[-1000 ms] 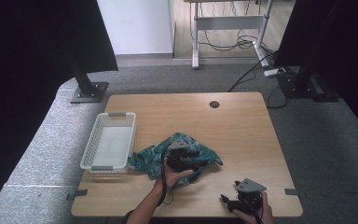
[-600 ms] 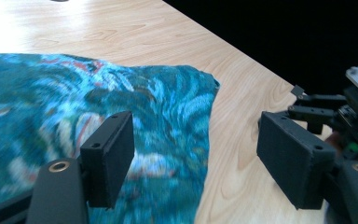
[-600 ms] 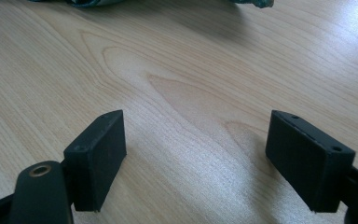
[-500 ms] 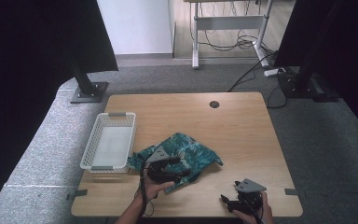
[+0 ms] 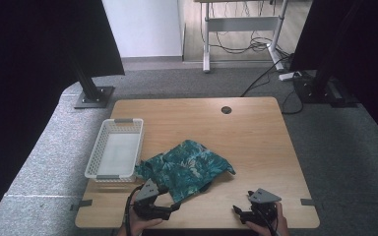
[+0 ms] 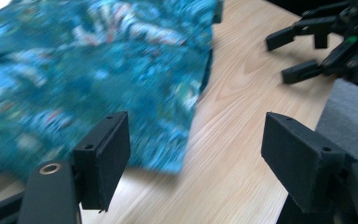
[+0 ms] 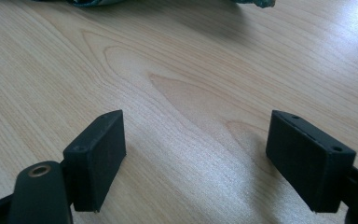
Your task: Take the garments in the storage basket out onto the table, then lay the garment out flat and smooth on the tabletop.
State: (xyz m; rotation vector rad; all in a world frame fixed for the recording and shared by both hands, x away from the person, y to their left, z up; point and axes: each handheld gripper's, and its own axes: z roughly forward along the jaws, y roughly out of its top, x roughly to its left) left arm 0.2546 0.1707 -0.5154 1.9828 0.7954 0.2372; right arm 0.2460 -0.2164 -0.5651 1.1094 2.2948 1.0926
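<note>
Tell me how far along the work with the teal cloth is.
Done: the teal cloth lies spread but rumpled on the table, beside the white basket, which looks empty. In hand: nothing is gripped; the left hand-held gripper sits open at the cloth's near edge, and the right hand-held gripper rests open over bare wood. Left: probably grasping and folding or moving the cloth.

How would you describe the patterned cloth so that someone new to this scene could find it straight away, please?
Start at the wooden table and look to its near left part, just right of the white mesh basket. There lies the crumpled cloth, with the left hand-held gripper open at its near edge. Its teal leafy print is the only patterned, soft thing on the table.
</note>
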